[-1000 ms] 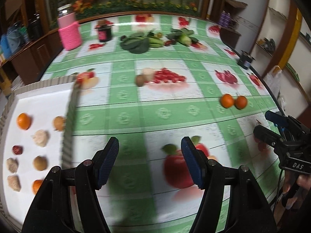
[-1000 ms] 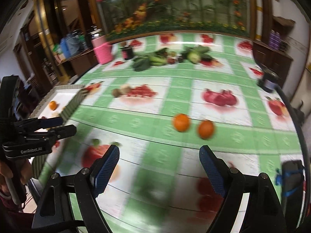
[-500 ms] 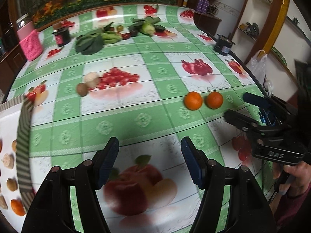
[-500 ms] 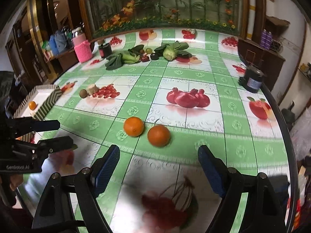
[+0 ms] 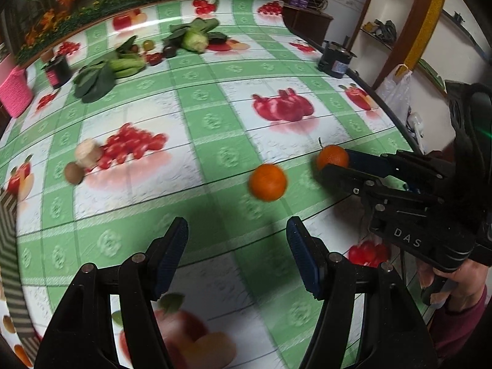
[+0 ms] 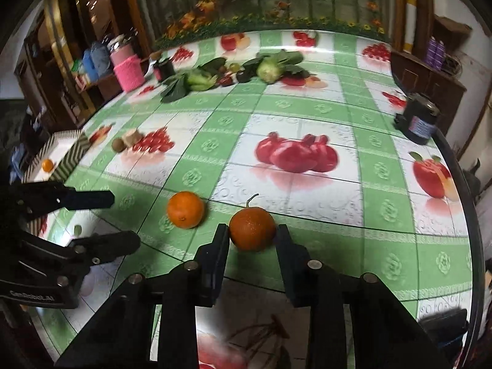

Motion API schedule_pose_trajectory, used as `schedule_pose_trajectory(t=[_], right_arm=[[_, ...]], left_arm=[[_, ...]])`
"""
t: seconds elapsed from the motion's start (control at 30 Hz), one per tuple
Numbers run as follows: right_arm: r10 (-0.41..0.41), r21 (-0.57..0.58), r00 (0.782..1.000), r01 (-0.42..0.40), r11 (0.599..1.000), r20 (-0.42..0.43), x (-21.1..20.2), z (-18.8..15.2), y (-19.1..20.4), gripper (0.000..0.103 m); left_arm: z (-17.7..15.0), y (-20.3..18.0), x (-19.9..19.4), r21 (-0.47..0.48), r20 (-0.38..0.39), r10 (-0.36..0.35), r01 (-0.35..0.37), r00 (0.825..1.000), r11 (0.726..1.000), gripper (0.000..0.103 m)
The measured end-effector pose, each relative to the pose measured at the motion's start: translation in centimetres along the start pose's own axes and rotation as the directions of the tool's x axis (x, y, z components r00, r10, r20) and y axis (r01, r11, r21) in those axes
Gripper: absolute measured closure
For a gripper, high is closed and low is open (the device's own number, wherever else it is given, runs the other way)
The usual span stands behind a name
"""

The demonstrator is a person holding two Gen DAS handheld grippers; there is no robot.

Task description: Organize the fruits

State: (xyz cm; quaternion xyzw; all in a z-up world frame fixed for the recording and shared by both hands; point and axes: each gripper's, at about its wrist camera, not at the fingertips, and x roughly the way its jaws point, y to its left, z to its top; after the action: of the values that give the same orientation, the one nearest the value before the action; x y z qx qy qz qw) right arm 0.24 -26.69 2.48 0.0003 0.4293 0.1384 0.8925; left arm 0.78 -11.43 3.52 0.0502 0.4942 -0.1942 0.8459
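Left wrist view: my left tongs [image 5: 236, 255] hang spread over the worktop [image 5: 215, 117], nothing between the blue pads. Worktop carries a glossy green-and-white checked cloth printed with fruit. Loose orange [image 5: 267, 182] lies ahead of the pads, toward the right edge. Just beside it the stemmed orange [image 5: 332, 157] sits between the tips of my right tongs [image 5: 336, 166], which come in from the right edge, a hand [image 5: 461, 279] under them. Far end: leafy greens [image 5: 101, 75], a cabbage [image 5: 193, 38], a pink knit-covered jar [image 5: 15, 93] at the far left corner. A dark tin [image 5: 336, 61] stands on the right edge. Striped tray [image 5: 9, 240] at the left edge, contents mostly cut off. Shelves and a white plastic bag [image 5: 396, 89] beyond the right edge.

Right wrist view: right tongs [image 6: 252, 240] are closing around the stemmed orange [image 6: 252, 229]; it sits on the cloth between the jaws, left pad touching, right pad about touching. Loose orange [image 6: 185, 209] just to its left. Left tongs [image 6: 113, 220] spread near the left edge. Tray [image 6: 66, 156] at the left edge holds a small orange [image 6: 47, 165]. A flower mural backs the far edge; wooden cabinets on the left.
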Motion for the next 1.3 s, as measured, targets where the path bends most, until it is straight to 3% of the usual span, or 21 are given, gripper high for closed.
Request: schedule_pose_trajectory(t=[0.33, 0.37, 0.4, 0.43, 0.5, 0.83, 1.3], right_arm=[[0.013, 0.084, 1.0, -0.015, 0.996, 0.025, -0.7, -0.6, -2.1, 0.07], [0.018, 0.084, 1.0, -0.02, 0.996, 0.025, -0.7, -0.7, -2.0, 0.07], [0.021, 0.083, 0.999, -0.023, 0.996, 0.026, -0.7, -0.7, -2.0, 0.07], [0.023, 0.081, 0.999, -0.025, 0.996, 0.025, -0.6, -0.7, -1.9, 0.07], [0.028, 0.082, 0.999, -0.03, 0.996, 0.026, -0.6, -0.7, -1.7, 0.07], [0.062, 0.079, 0.998, -0.065, 0.995, 0.033, -0.8, -1.0, 0.1, 0.07], [0.127, 0.023, 0.992, -0.127, 0.992, 0.01, -0.2, -1.6, 6.2, 0.07]], left_arm=[[1.8, -1.5, 2.3, 0.007, 0.005, -0.004, 0.004, 1.0, 1.0, 0.04], [1.8, -1.5, 2.6, 0.008, 0.001, -0.003, 0.003, 1.0, 1.0, 0.045], [1.7, -1.5, 2.9, 0.008, -0.005, -0.006, 0.006, 1.0, 1.0, 0.063], [1.7, -1.5, 3.2, 0.007, -0.013, -0.011, 0.011, 1.0, 1.0, 0.071], [1.6, -1.6, 3.1, 0.019, -0.002, -0.011, 0.011, 1.0, 1.0, 0.078], [0.5, -0.3, 1.8, -0.008, 0.005, 0.016, -0.016, 1.0, 1.0, 0.079], [-2.6, 2.8, -1.5, -0.069, 0.042, 0.099, -0.096, 0.994, 0.993, 0.078]])
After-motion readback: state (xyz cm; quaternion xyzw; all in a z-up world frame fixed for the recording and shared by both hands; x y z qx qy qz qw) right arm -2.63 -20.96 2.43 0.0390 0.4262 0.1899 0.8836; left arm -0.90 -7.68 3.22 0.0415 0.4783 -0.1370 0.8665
